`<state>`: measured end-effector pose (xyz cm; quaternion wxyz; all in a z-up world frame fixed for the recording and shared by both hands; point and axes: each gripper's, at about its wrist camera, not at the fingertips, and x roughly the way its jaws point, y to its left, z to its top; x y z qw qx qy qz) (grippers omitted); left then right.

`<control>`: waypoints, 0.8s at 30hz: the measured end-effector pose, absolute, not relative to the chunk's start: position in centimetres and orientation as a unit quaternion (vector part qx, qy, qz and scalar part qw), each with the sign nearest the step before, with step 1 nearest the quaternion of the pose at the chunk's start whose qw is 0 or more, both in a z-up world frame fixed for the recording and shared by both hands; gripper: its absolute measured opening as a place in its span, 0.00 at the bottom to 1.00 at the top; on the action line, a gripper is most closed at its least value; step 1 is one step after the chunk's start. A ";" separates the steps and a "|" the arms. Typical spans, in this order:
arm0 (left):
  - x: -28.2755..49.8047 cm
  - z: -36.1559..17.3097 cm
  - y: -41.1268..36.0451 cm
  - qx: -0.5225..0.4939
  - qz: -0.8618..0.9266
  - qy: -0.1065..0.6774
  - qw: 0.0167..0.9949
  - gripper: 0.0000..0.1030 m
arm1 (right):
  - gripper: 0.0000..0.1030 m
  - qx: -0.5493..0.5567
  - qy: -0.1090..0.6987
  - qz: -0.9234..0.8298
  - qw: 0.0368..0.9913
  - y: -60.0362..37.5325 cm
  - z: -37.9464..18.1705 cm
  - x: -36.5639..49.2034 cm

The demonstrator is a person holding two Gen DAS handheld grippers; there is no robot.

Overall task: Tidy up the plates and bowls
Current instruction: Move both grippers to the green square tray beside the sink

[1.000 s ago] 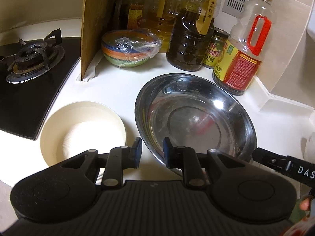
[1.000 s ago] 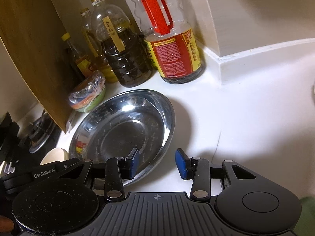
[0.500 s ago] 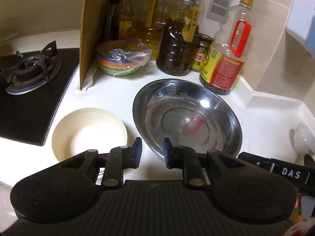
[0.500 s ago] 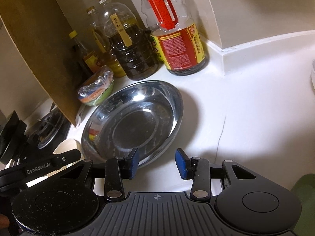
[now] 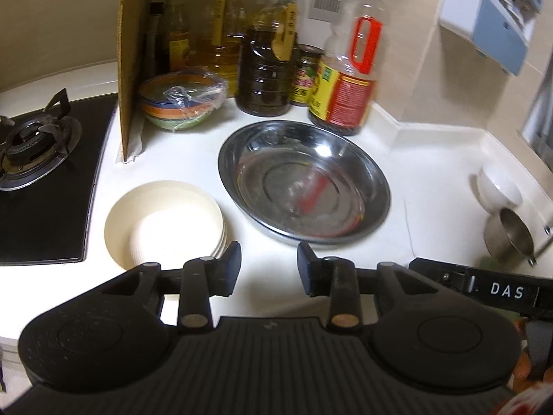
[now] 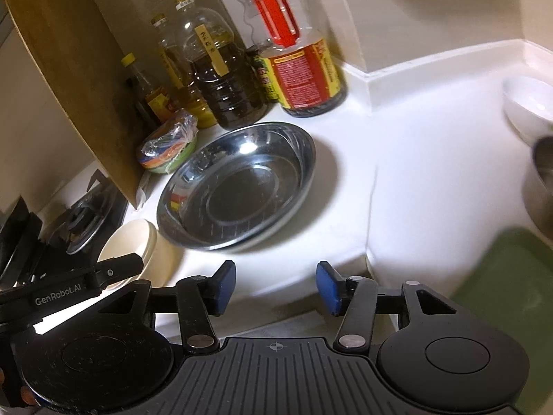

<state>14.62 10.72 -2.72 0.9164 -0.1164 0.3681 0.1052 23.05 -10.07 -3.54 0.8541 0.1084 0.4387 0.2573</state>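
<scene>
A: where's the steel plate [image 5: 304, 181]?

B: mid-frame, shiny, empty, flat on the white surface [image 5: 428, 173]. Cream bowls [image 5: 164, 223] stacked just left of it, upright. Small white bowl [image 5: 499, 185] far right, tipped against a steel cup [image 5: 511, 237].

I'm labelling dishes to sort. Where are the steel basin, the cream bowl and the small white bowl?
steel basin [image 5: 304, 183]: left wrist view, on its flat bottom.
cream bowl [image 5: 166, 228]: left wrist view, on its inside.
small white bowl [image 5: 499, 186]: left wrist view, on its outer wall.
</scene>
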 end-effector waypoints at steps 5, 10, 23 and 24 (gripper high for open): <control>13.1 -2.5 10.4 -0.086 0.075 0.369 0.923 0.42 | 0.52 0.121 0.440 0.224 0.861 -10.8 -3.1 19.9; 11.7 -2.6 10.1 -0.057 0.037 0.374 0.925 0.52 | 0.53 0.134 0.445 0.180 0.867 -11.6 -2.9 16.9; 9.2 -2.7 8.1 -0.029 -0.019 0.378 0.925 0.58 | 0.53 0.140 0.451 0.118 0.874 -14.1 -2.6 11.6; 9.2 -2.7 7.8 -0.027 -0.018 0.378 0.925 0.58 | 0.53 0.136 0.449 0.117 0.875 -14.3 -2.5 11.3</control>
